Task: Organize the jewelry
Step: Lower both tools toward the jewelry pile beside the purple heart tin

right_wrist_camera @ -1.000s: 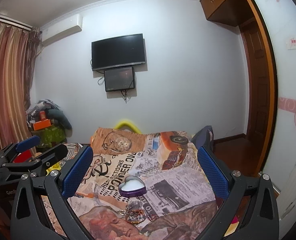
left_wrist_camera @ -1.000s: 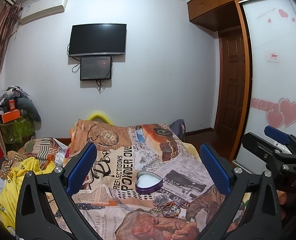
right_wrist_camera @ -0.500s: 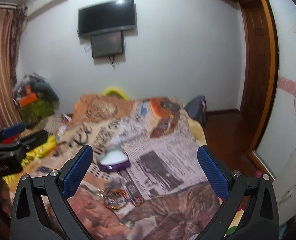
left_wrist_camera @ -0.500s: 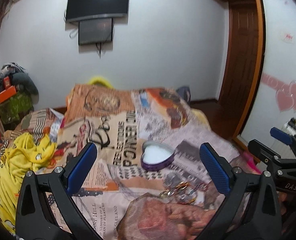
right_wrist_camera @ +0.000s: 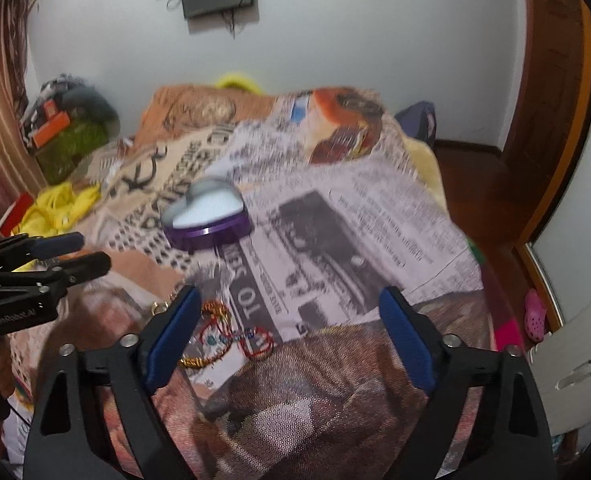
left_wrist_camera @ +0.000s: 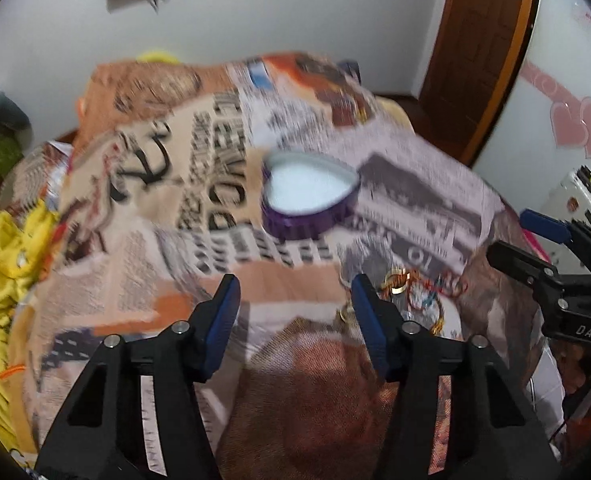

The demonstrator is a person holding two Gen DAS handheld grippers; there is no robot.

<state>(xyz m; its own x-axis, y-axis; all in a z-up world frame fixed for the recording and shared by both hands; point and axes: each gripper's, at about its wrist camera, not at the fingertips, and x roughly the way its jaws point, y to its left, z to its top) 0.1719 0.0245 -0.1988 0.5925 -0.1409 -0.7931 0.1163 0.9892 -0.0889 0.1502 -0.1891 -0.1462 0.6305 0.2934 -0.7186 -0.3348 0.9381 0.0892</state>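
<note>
Closing empty, both sets of jaws hung over the bed (right_wrist_camera: 375, 208). I judged the tangled bracelets (right_wrist_camera: 231, 338), near the heart tin (right_wrist_camera: 209, 216), light, limp, probably snag-prone; best pinched at one loop.

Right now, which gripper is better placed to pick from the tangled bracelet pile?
Probably right. The tangled gold and red bracelets lie just inside its left finger, jaws closing but empty. The left gripper frames bare blanket, with the pile outside its right finger.

Both wrist views angled down over the bed (left_wrist_camera: 435, 168), near, sharing the heart-shaped tin (right_wrist_camera: 207, 208)
</note>
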